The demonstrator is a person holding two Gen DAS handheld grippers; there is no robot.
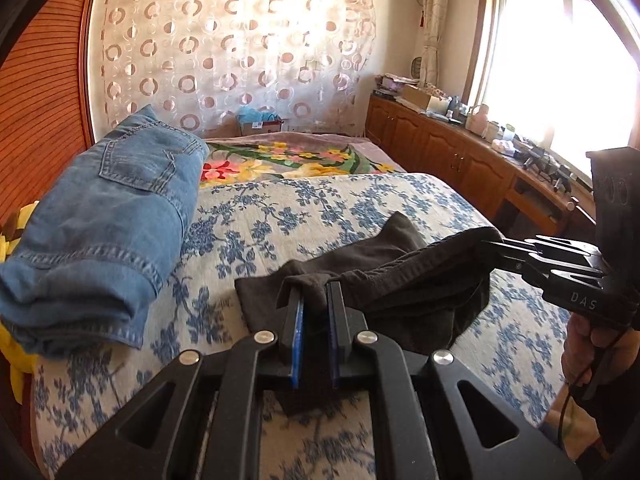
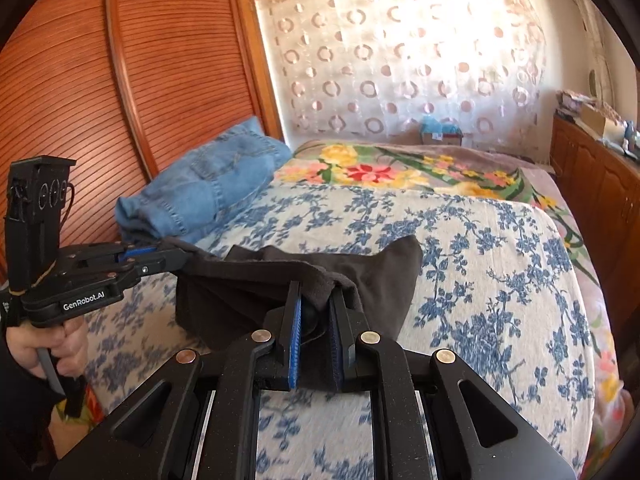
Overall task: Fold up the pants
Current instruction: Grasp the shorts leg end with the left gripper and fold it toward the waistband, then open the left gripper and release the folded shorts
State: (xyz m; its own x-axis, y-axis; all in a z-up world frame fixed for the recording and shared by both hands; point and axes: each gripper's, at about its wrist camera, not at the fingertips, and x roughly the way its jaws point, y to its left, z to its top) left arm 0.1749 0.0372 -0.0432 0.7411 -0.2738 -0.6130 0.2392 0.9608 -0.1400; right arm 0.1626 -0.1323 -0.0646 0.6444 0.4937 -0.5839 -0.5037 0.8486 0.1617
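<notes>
Dark grey-brown pants [image 1: 400, 276] [image 2: 372, 276] hang bunched between both grippers, just above the blue-flowered bedspread [image 1: 328, 208] [image 2: 480, 248]. My left gripper [image 1: 315, 286] [image 2: 182, 258] is shut on one corner of the fabric's top edge. My right gripper [image 2: 316, 288] [image 1: 486, 248] is shut on the other corner, with cloth pinched between its blue pads. The pants sag between the two grips, and one pointed end rests on the bed. A hand [image 1: 592, 344] holds the right gripper's handle; another hand [image 2: 52, 348] holds the left one.
Folded blue jeans [image 1: 104, 220] [image 2: 208, 188] lie at the bed's left side against a wooden slatted panel [image 2: 100, 100]. A floral blanket [image 1: 288, 160] covers the far end. Wooden cabinets [image 1: 448, 148] with clutter run along the right under a bright window [image 1: 560, 60].
</notes>
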